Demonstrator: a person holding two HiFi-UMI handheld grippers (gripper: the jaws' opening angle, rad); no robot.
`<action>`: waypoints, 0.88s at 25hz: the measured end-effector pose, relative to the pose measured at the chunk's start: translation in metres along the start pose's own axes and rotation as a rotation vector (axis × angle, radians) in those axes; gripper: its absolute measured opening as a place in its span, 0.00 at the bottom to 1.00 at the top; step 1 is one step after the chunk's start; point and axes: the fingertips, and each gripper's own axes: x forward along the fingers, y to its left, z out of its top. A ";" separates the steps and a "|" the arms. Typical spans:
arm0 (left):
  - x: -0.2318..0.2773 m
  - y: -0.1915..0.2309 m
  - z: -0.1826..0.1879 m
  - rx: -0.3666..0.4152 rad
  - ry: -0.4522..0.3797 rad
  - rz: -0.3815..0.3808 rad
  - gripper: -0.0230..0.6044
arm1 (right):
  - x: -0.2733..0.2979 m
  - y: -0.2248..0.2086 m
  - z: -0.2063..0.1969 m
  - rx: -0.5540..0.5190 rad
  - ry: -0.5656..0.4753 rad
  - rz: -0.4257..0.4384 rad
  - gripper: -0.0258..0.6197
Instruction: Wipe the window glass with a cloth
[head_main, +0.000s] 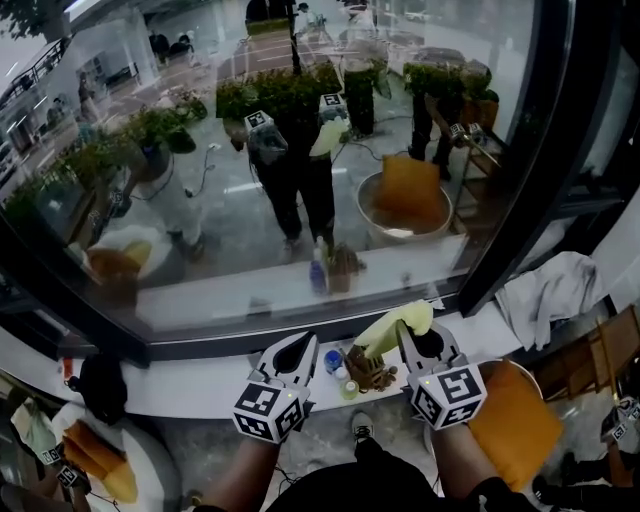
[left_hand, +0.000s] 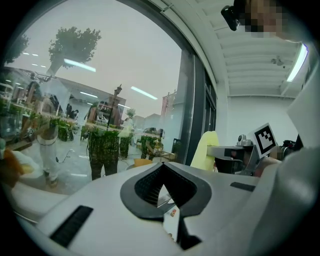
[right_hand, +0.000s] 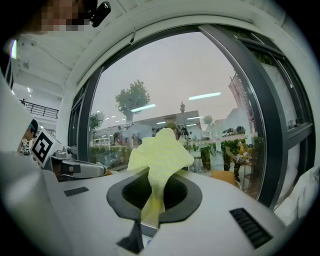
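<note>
Two tongs hang side by side low in front of the window sill (head_main: 190, 388), and neither is at the window glass (head_main: 300, 150) yet. The right tongs (head_main: 405, 338) pinch a yellow cloth (head_main: 396, 325) near its lower end, with the bunched upper part standing free above the tips. The left tongs (head_main: 298, 348) are pressed together with nothing between them. As far as these frames show, the cloth is in hand but is not touching the pane, so I judge that the wiping itself is not begun here and the whole pane is left to do. No streaks or cleaned patches can be made out, so whether any part has been wiped I cannot tell.

Only the head view gives the layout. It shows both tongs over the white sill, a small bottle (head_main: 333, 362) and a brownish object (head_main: 368, 370) on the sill between them, the dark window frame (head_main: 515, 170) at the right, and an orange cushion (head_main: 512, 420) lower right.

The right gripper view shows the grip itself. The cloth (right_hand: 160, 150) runs down between the tips of the right tongs (right_hand: 151, 197), and the glass (right_hand: 165, 85) rises ahead of them.

The left gripper view shows the left tongs (left_hand: 162, 166) with their tips meeting. It also shows the cloth (left_hand: 209, 150) from the side, off to the right and apart from the glass (left_hand: 100, 90).
</note>
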 end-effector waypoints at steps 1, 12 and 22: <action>0.004 0.000 0.000 -0.001 0.001 0.000 0.05 | 0.002 -0.003 0.000 0.000 0.000 0.001 0.11; 0.058 -0.002 -0.002 0.004 0.026 0.001 0.05 | 0.035 -0.043 0.011 -0.011 -0.018 0.028 0.11; 0.096 0.019 0.011 0.014 0.034 0.028 0.05 | 0.082 -0.073 0.025 -0.016 -0.037 0.037 0.11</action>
